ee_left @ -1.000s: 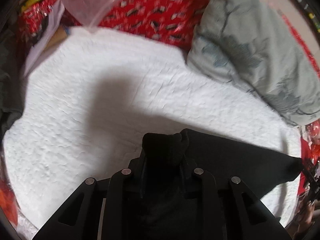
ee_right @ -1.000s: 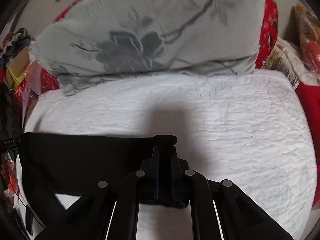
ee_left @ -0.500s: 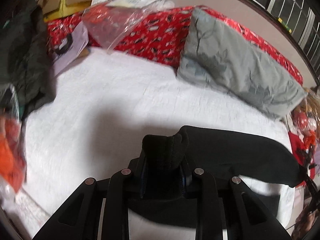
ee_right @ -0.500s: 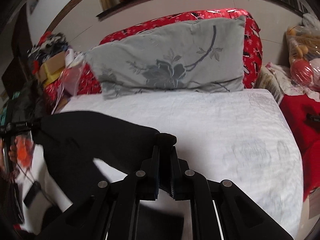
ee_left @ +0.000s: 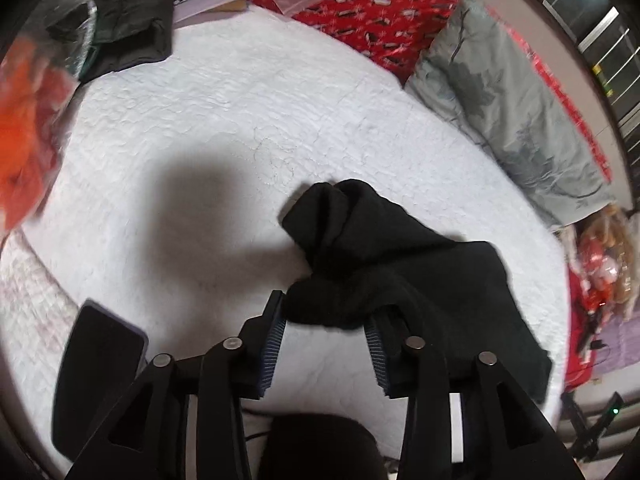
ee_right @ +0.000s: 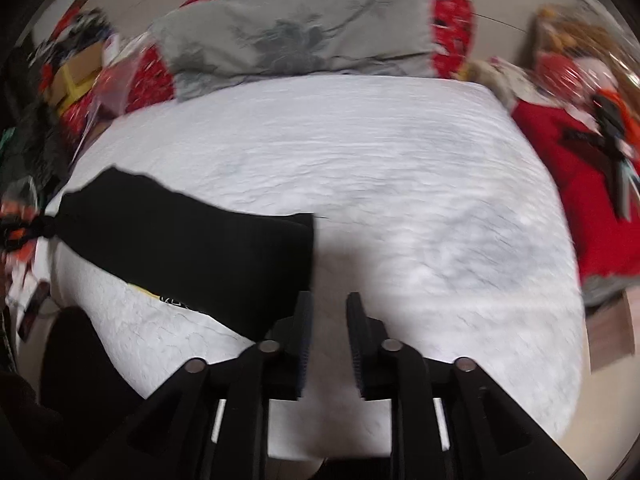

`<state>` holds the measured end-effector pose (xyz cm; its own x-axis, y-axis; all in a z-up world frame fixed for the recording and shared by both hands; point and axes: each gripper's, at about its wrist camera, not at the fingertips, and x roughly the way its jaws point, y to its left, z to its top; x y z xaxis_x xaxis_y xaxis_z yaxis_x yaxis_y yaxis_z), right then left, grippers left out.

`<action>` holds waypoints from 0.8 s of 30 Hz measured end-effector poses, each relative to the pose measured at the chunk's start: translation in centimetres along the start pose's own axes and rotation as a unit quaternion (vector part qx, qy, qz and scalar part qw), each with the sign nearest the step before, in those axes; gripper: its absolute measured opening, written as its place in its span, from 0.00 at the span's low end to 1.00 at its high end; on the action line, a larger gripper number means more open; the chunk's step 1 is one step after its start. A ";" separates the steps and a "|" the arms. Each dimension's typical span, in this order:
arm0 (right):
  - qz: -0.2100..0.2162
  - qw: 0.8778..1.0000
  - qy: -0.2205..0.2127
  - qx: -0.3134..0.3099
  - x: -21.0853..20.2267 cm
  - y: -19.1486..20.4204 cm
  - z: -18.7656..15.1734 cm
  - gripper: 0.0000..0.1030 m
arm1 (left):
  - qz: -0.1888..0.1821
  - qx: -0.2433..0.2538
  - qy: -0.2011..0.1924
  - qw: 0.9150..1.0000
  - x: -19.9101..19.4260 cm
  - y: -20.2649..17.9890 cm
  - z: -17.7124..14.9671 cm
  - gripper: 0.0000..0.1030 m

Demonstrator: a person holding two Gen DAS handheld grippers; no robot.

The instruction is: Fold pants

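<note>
The black pants point(ee_left: 400, 264) lie in a loose heap on the white quilted bed point(ee_left: 240, 100). In the left wrist view my left gripper point(ee_left: 324, 308) is open, its jaws spread wide, with a bunched fold of the pants lying between and over the fingertips. In the right wrist view the pants point(ee_right: 192, 248) lie flat to the left. My right gripper point(ee_right: 328, 300) is open and empty, just right of the pants' edge, over the bed point(ee_right: 400, 160).
A grey flowered pillow point(ee_left: 512, 92) and a red patterned cushion point(ee_left: 384, 8) line the far edge. A dark garment point(ee_left: 120, 12) and orange cloth point(ee_left: 24, 128) lie at the left. A black phone point(ee_left: 100, 356) lies near the front edge. Red clutter point(ee_right: 580, 184) sits right of the bed.
Both grippers have opened and let go of the pants, which have dropped onto the bed. Both grippers have pulled back toward the front edge.
</note>
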<state>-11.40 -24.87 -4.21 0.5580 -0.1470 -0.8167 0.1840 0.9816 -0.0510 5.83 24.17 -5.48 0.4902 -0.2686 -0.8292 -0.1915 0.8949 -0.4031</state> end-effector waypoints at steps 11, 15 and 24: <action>0.157 0.972 0.067 0.163 2.3 -0.8 1.3 0.48 | -0.071 -0.056 0.023 0.996 0.3 0.8 -1.5 0.60; 0.171 0.960 0.100 0.196 4.7 -0.4 0.9 0.48 | -0.073 -0.085 0.025 0.993 1.5 2.2 -0.2 0.61; 0.155 0.968 0.115 0.162 7.9 1.9 1.5 0.21 | -0.065 -0.101 0.030 0.992 3.7 1.7 2.1 0.59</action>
<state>-5.47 -24.38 -9.90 0.4395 0.2154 -0.8720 0.3018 0.8790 0.3692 9.06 25.45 -8.42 0.4715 -0.4032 -0.7843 -0.2998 0.7631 -0.5725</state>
